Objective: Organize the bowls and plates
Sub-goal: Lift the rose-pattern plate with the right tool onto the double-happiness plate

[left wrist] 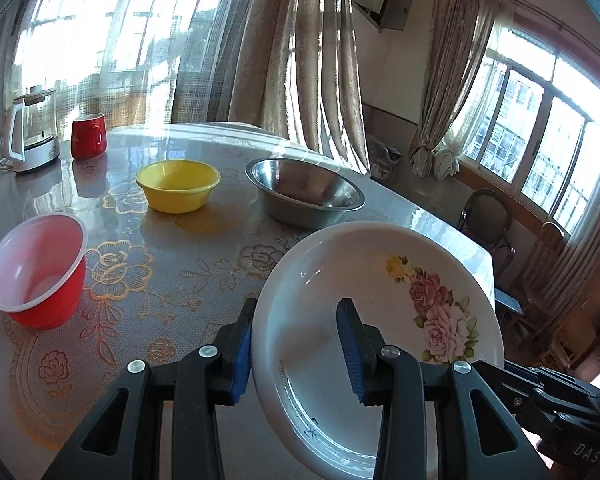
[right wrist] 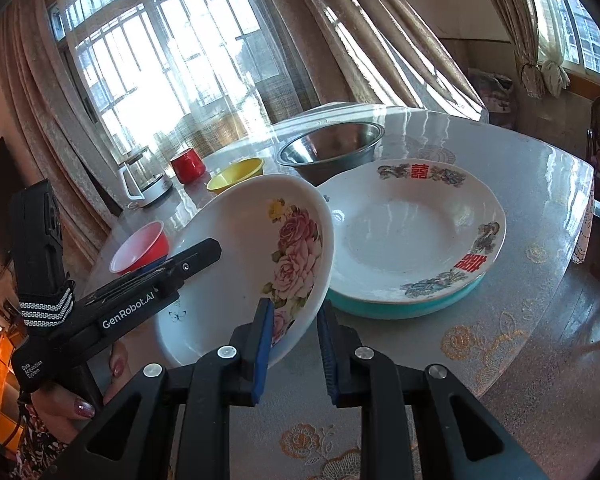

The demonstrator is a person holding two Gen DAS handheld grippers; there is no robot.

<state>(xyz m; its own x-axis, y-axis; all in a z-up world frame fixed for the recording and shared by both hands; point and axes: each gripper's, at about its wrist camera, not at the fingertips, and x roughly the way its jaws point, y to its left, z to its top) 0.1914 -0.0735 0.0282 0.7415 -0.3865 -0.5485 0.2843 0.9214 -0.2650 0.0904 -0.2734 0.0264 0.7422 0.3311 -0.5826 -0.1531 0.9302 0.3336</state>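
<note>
A white rose plate (left wrist: pixel 380 280) (right wrist: pixel 240 240) hangs tilted above the table, held from two sides. My left gripper (left wrist: pixel 298 306) (right wrist: pixel 196 256) is shut on its near-left rim, one blue pad outside and one inside. The right gripper (right wrist: pixel 294 310) is shut on its lower right rim. To the right lies a large white plate with red characters (right wrist: pixel 416 232), stacked on a teal plate (right wrist: pixel 420 308). Behind stand a steel bowl (left wrist: pixel 304 192) (right wrist: pixel 332 148), a yellow bowl (left wrist: pixel 178 190) (right wrist: pixel 236 176) and a red plastic bowl (left wrist: pixel 36 276) (right wrist: pixel 140 248).
A red mug (left wrist: pixel 88 136) (right wrist: pixel 187 166) and a glass kettle (left wrist: pixel 32 132) (right wrist: pixel 144 180) stand at the table's far left. The round table (left wrist: pixel 160 280) (right wrist: pixel 520 240) wears a glossy flowered cover. A chair (left wrist: pixel 488 216) stands beyond its right edge. A person's hand (right wrist: pixel 80 400) grips the left handle.
</note>
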